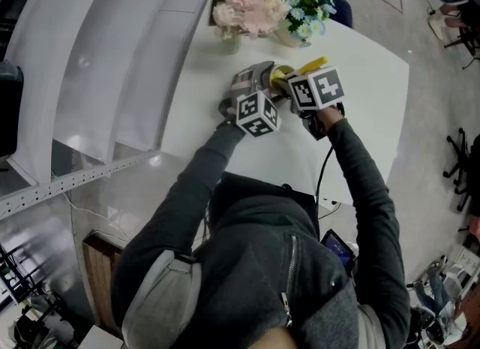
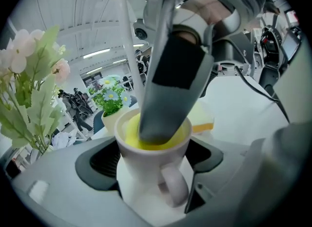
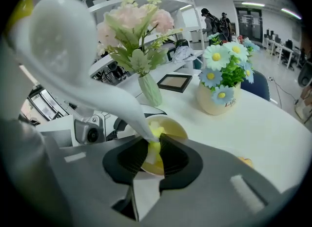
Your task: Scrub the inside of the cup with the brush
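A white cup (image 2: 151, 172) with a yellow inside stands upright between the jaws of my left gripper (image 2: 151, 158), which is shut on its body; the handle faces the camera. My right gripper (image 3: 152, 155) is shut on a brush (image 3: 87, 74) with a long white handle. The brush's yellow head (image 3: 155, 135) reaches down into the cup (image 3: 176, 127). In the left gripper view the grey right gripper (image 2: 170, 89) hangs over the cup's mouth and hides most of the inside. In the head view both marker cubes meet around the cup (image 1: 281, 76) mid-table.
A vase of pink flowers (image 1: 244, 10) and a pot of blue daisies (image 1: 304, 17) stand at the far edge of the white table (image 1: 367, 122). A yellow sponge (image 2: 204, 118) lies just behind the cup. A small picture frame (image 3: 174, 82) lies near the vase.
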The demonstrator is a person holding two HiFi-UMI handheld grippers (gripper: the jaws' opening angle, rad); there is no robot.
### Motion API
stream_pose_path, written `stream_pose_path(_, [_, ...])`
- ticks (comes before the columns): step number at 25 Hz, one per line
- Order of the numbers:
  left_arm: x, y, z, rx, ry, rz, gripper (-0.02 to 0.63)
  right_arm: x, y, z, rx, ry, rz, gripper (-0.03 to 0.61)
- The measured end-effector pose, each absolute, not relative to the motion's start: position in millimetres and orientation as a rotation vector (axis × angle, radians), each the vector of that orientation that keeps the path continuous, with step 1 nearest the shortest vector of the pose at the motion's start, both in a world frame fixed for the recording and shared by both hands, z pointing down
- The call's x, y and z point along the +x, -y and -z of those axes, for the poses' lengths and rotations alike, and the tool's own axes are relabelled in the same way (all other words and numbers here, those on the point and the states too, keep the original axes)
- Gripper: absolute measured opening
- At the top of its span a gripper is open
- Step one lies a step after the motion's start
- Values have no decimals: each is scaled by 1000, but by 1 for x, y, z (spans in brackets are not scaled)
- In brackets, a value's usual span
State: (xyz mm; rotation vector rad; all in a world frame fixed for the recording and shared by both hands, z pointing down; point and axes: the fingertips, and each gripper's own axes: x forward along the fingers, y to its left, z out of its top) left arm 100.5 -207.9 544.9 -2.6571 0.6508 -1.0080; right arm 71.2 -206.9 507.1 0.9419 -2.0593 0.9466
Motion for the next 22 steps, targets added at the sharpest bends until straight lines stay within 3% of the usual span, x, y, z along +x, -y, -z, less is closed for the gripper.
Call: stream_pose_path(22, [92,217,-548,-2785,-758,967,420,96,212,-463,1063,2130,-955,83])
